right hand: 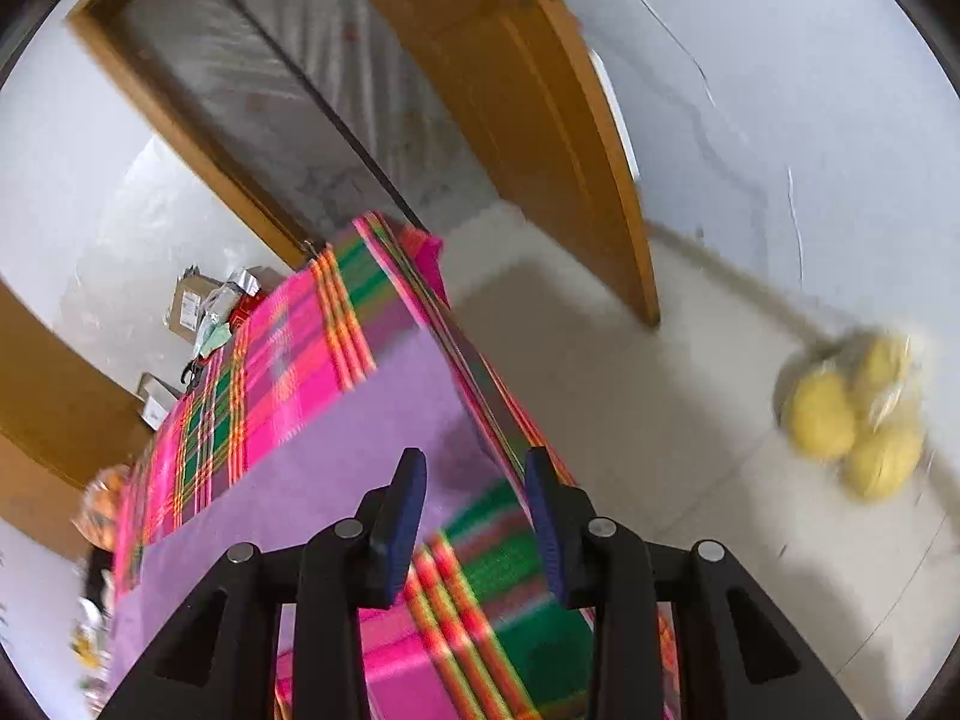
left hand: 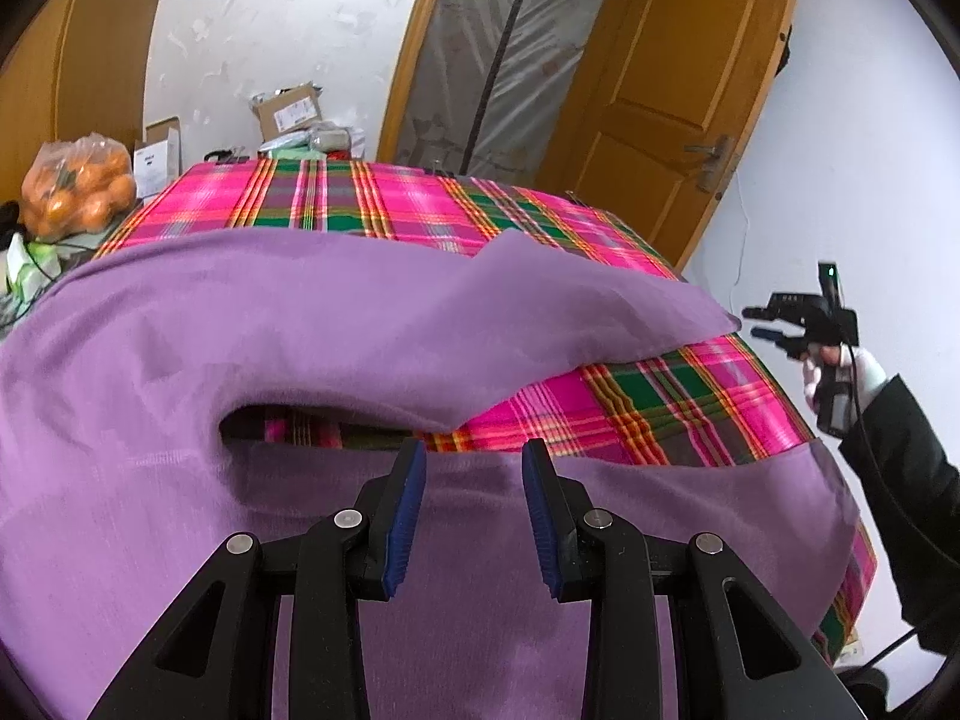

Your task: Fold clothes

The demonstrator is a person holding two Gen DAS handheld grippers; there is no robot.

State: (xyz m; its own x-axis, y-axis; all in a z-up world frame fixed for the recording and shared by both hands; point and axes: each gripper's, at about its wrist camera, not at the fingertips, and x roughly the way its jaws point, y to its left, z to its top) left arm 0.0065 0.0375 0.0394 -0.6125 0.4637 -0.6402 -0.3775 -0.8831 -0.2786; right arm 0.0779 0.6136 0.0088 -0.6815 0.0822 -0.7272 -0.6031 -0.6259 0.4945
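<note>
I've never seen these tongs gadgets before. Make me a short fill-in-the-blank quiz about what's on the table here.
1. The garment spread on the table is ____ in colour.
2. The tablecloth beneath it has a ____ pattern.
3. The left tongs are ____, gripping nothing.
4. The clear bag at the table's far left holds ____.

Missing words: purple; plaid; open; oranges

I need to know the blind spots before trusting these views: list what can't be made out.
- Left wrist: the garment near edge, hidden behind the left tongs.
- Left wrist: the right tongs, small at the rim.
- Right wrist: yellow fruit on the floor, motion-blurred.
</note>
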